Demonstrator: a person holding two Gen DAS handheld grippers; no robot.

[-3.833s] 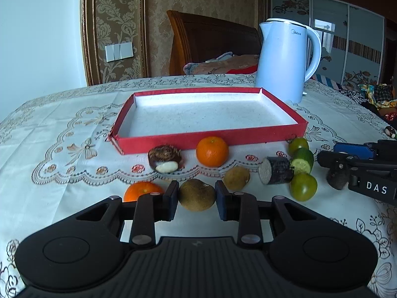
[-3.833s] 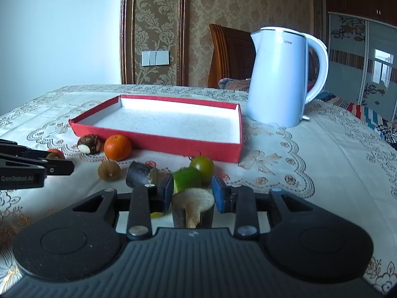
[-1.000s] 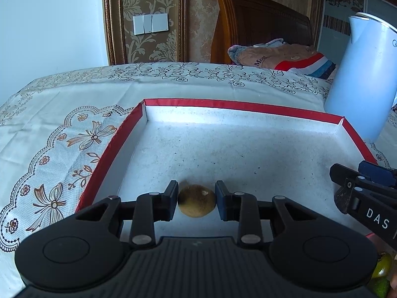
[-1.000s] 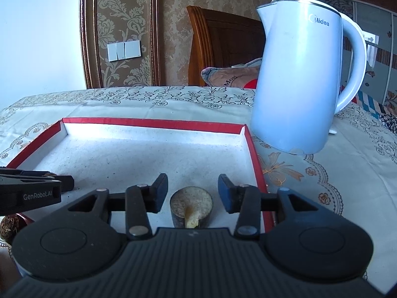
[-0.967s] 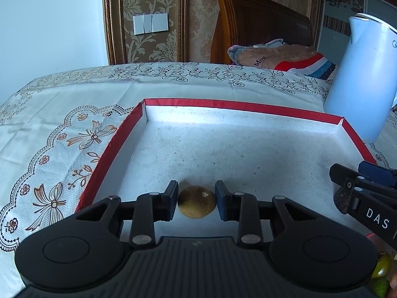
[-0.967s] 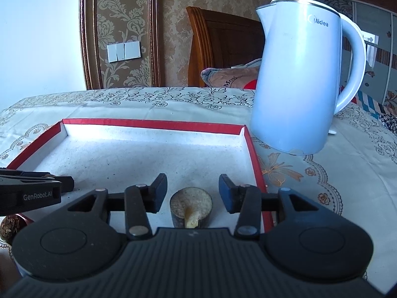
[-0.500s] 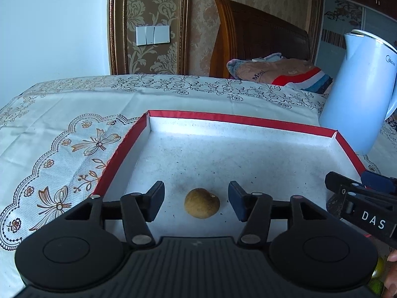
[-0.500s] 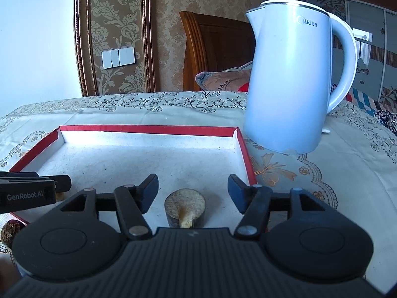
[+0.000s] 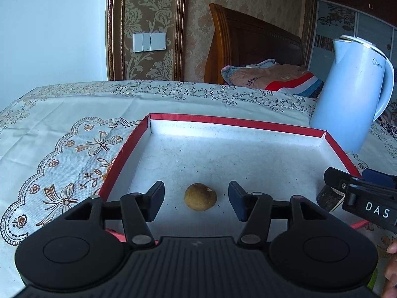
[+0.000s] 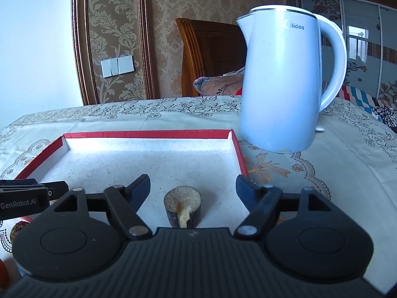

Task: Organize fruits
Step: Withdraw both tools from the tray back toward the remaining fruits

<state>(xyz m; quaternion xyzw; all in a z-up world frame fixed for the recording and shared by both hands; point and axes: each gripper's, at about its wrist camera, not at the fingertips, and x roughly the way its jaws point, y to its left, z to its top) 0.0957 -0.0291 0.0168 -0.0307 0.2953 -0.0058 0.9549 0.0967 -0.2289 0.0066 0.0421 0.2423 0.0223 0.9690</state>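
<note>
A small brown round fruit (image 9: 200, 196) lies on the white floor of the red-rimmed tray (image 9: 235, 119), near its front edge. My left gripper (image 9: 196, 198) stands open around it, with a gap on each side. A dark cut piece with a pale top (image 10: 182, 204) stands upright in the tray (image 10: 148, 133) near its front right corner. The right gripper (image 10: 193, 190) straddles that piece and its jaws are opening, clear of it. In the left wrist view the right gripper (image 9: 359, 193) shows at the right edge.
A light blue electric kettle (image 10: 285, 84) stands on the embroidered tablecloth (image 9: 62, 136) just right of the tray's far corner. A dark brown fruit (image 10: 17, 229) shows at the left edge outside the tray. A wooden chair with folded cloth (image 9: 270, 77) stands behind the table.
Both grippers let go of their pieces inside the tray and opened. The left one drew back a little from the brown fruit. The right jaws kept widening.
</note>
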